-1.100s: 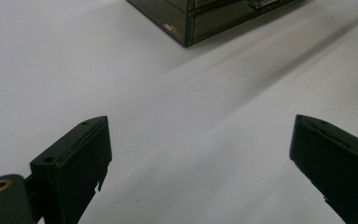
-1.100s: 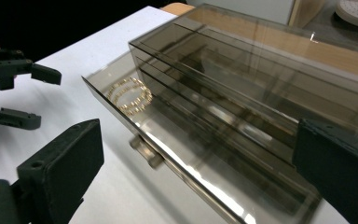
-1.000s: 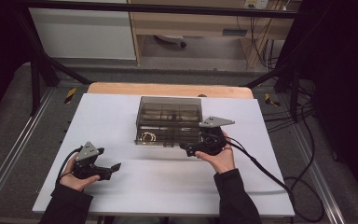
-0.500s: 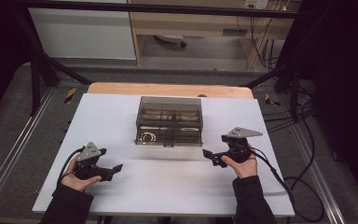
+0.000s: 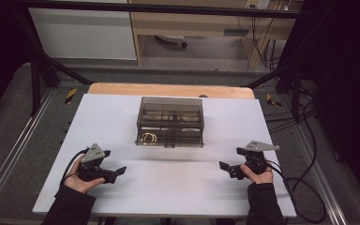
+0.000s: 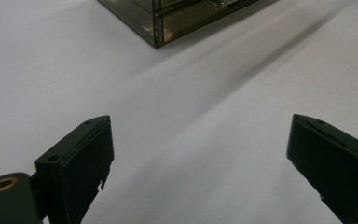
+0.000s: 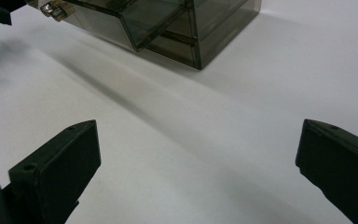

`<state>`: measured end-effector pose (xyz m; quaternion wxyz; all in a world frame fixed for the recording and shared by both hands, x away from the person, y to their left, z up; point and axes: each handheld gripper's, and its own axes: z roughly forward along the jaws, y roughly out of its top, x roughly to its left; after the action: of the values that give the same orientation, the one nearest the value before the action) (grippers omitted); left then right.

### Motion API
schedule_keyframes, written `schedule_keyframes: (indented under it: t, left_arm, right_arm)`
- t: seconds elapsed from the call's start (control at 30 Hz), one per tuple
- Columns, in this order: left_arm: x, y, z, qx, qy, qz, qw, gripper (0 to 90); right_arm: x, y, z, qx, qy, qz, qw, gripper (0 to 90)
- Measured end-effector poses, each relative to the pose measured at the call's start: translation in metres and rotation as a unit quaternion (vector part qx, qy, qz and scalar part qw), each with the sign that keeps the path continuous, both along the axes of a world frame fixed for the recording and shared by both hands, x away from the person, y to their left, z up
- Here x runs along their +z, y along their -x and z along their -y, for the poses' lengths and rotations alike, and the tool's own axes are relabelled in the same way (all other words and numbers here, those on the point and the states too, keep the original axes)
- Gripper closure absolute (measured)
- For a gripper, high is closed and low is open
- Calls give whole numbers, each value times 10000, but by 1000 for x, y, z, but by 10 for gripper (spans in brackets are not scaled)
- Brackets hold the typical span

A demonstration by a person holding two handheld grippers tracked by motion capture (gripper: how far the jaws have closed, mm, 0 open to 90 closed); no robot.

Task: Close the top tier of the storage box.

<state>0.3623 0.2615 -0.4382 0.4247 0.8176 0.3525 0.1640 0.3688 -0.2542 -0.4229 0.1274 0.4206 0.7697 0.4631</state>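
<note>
The see-through smoky plastic drawer box (image 5: 170, 121) sits in the middle of the smooth white desk (image 5: 122, 112), one drawer poking out, while the left tongs (image 5: 117, 171) and right tongs (image 5: 225, 168) rest wide open, empty, well apart from it.

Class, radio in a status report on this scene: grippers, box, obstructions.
Left gripper open, empty, on the table. Right gripper open, empty. Drawer box mid-table, bottom drawer slightly out. Path clear.
</note>
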Motion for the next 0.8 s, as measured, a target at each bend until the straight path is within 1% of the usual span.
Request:
schedule_keyframes:
  t: [0.07, 0.13, 0.3, 0.4, 0.57, 0.63, 0.7, 0.8]
  left_arm:
    - [0, 1, 3, -39, -6, -6, 10000, 73]
    - [1, 2, 5, -86, 2, -12, 10000, 77]
    - [4, 3, 12, -155, 37, -43, 9999, 107]
    - [5, 4, 17, -180, 35, -74, 9998, 131]
    - [6, 3, 25, -259, 10, -154, 9995, 189]
    - [7, 4, 28, -298, 6, -177, 9994, 222]
    - [8, 4, 31, -329, -7, -195, 9993, 260]
    - [9, 3, 37, -368, -51, -213, 9991, 308]
  right_arm:
    - [-2, 1, 4, -31, 21, -1, 10000, 6]
    - [-4, 2, 6, -29, -42, 6, 10000, 6]
    - [-7, 3, 10, -19, -15, -6, 10000, 6]
    - [-9, 4, 11, -10, 27, -64, 10000, 6]
    - [-12, 3, 9, 65, 152, -86, 9998, 6]
    - [-13, 3, 8, 51, 171, -122, 9998, 6]
    - [-13, 3, 8, 61, 189, -96, 9998, 6]
    - [-14, 4, 8, 51, 198, -126, 9997, 6]
